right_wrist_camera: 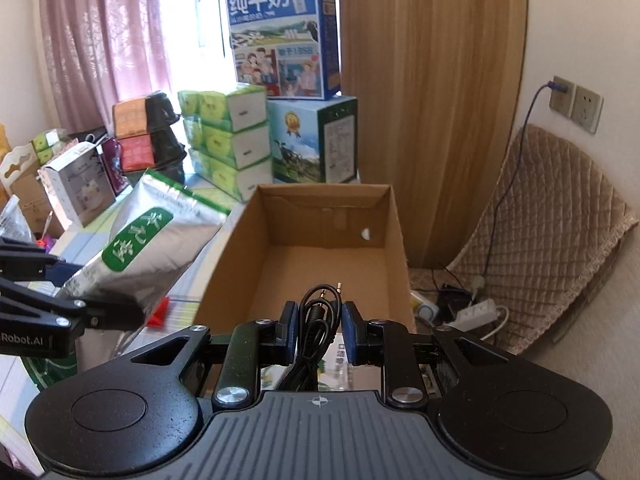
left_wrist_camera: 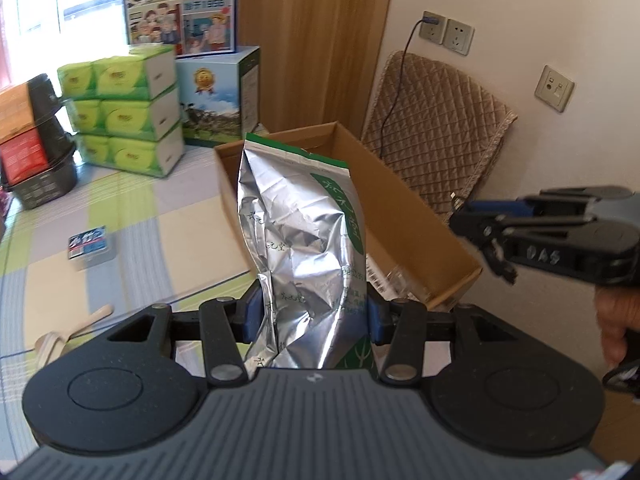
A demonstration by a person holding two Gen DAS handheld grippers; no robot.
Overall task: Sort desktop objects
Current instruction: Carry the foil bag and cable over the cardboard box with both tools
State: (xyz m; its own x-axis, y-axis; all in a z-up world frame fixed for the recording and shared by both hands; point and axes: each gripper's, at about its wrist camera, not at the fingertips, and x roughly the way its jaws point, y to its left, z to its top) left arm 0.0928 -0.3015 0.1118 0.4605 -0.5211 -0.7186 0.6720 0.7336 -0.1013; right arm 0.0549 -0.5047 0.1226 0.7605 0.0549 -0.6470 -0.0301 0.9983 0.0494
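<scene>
A crinkled silver foil bag (left_wrist_camera: 300,240) with a green label stands upright between my left gripper's (left_wrist_camera: 314,316) blue pads, which are shut on its lower part. It hangs at the near left edge of an open cardboard box (left_wrist_camera: 424,216). In the right wrist view the foil bag (right_wrist_camera: 160,240) leans left of the cardboard box (right_wrist_camera: 394,248), held by the left gripper (right_wrist_camera: 68,288). My right gripper (right_wrist_camera: 318,328) is shut on a coiled black audio cable (right_wrist_camera: 318,308) above the box's near end. The right gripper (left_wrist_camera: 468,220) also shows at the box's right side.
Stacked green tissue packs (left_wrist_camera: 124,108), milk cartons (right_wrist_camera: 284,36) and a black basket (left_wrist_camera: 44,180) line the table's far side. A small tin (left_wrist_camera: 92,246) and a wooden spoon (left_wrist_camera: 72,332) lie on the checked cloth. A power strip (right_wrist_camera: 476,312) and a quilted cushion (right_wrist_camera: 540,240) are right of the box.
</scene>
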